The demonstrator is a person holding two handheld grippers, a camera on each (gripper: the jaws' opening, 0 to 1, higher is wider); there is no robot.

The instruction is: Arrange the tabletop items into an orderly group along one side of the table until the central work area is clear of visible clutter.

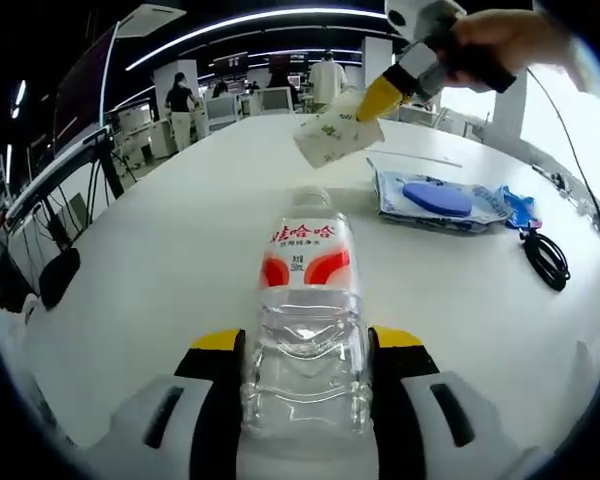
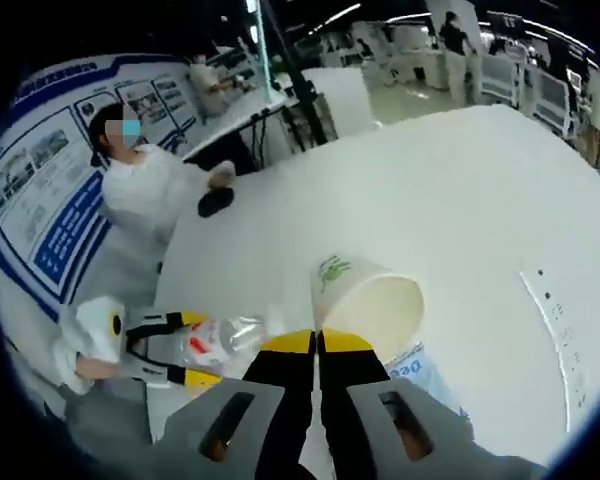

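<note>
Left gripper view: the left claw (image 1: 306, 345) is clamped on a clear plastic water bottle (image 1: 306, 330) at lower centre, one yellow-tipped jaw against each flank of the bottle, whose red-and-white label faces the camera. The white counter (image 1: 180, 250) spreads across the middle of the frame. At upper right, the right claw (image 1: 378, 100), carried by a hand (image 1: 505, 40), grips a paper cup (image 1: 335, 130) above the counter. At centre right a blue-and-white pouch (image 1: 435, 200) lies flat on the counter, with a coiled black cable (image 1: 546, 258) just beside it at right.

Right gripper view: the right claw (image 2: 317, 342), lower centre, has its jaws pressed together on the rim of the paper cup (image 2: 370, 300), whose open mouth faces the camera. At lower left the left claw (image 2: 170, 350) holds the bottle (image 2: 220, 338). A person in white (image 2: 145, 195) sits at upper left.
</note>
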